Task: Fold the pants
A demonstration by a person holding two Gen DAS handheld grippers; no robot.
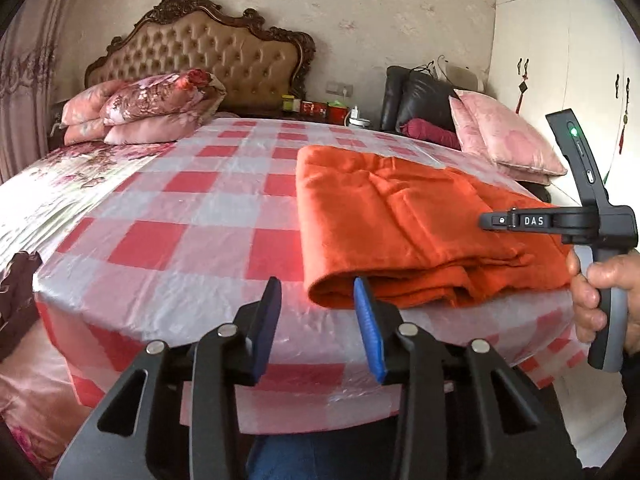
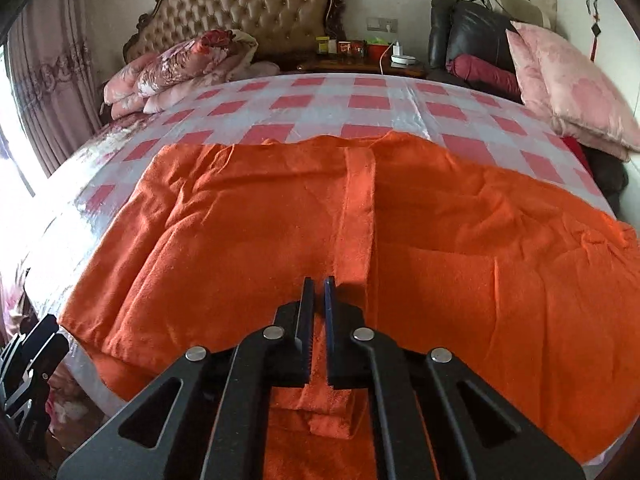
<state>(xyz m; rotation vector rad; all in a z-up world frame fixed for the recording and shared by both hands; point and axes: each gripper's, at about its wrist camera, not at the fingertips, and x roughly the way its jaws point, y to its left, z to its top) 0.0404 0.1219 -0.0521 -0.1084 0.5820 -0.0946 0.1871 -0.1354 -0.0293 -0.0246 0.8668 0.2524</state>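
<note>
A: Where are the orange pants (image 2: 360, 216)?

B: Folded on the checked plastic bed cover (image 1: 200, 208), directly ahead of and under the right gripper (image 2: 318, 292); its jaws are nearly together, a narrow gap, nothing pinched.

A: And the left gripper (image 1: 318, 292)?

B: Jaws wide apart, empty, the pants' rolled fold just ahead to its right. Pink pillows (image 1: 508, 136) lie beyond.

We are in a home bedroom. We see a tufted tan leather headboard (image 1: 200, 54), folded pink floral quilts (image 1: 140, 106) and white wardrobe doors (image 1: 560, 40).
</note>
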